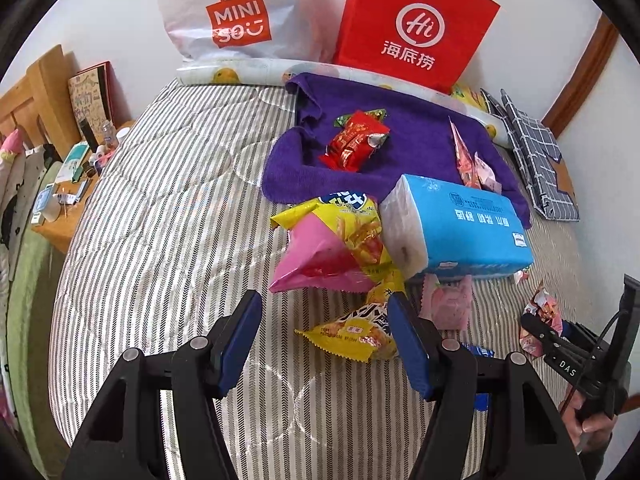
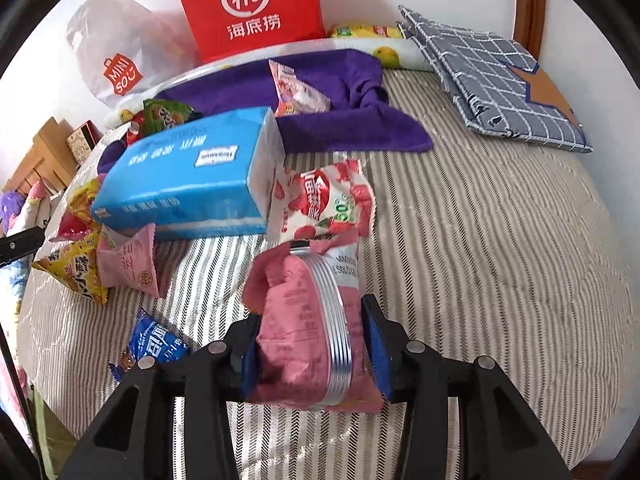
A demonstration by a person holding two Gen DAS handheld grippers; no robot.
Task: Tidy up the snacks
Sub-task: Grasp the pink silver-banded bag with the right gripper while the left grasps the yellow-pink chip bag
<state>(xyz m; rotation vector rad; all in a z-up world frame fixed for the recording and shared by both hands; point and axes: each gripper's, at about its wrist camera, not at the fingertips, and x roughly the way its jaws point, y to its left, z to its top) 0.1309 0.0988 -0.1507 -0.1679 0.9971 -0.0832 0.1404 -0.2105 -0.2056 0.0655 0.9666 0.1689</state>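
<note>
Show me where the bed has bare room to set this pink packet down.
Bare striped bedspread lies right of the pink packet, between the purple towel and the checked cloth. In the left wrist view, the stretch left of the towel toward the bedside table is also free. It is crowded around the blue tissue pack, where snack packets pile up.

Both wrist views are evenly lit by soft, diffuse daylight; the white wall (image 1: 120, 20) reads bright, nearly washed out. Shadows are faint, lying close under the blue tissue pack (image 2: 188, 172) and the purple towel (image 1: 400, 140). The pink packet's (image 2: 304, 320) silver seam shows glare. Fisheye distortion bows the striped bedspread (image 1: 168, 220) outward, and black vignetting rings each frame. Far edges look slightly soft.
</note>
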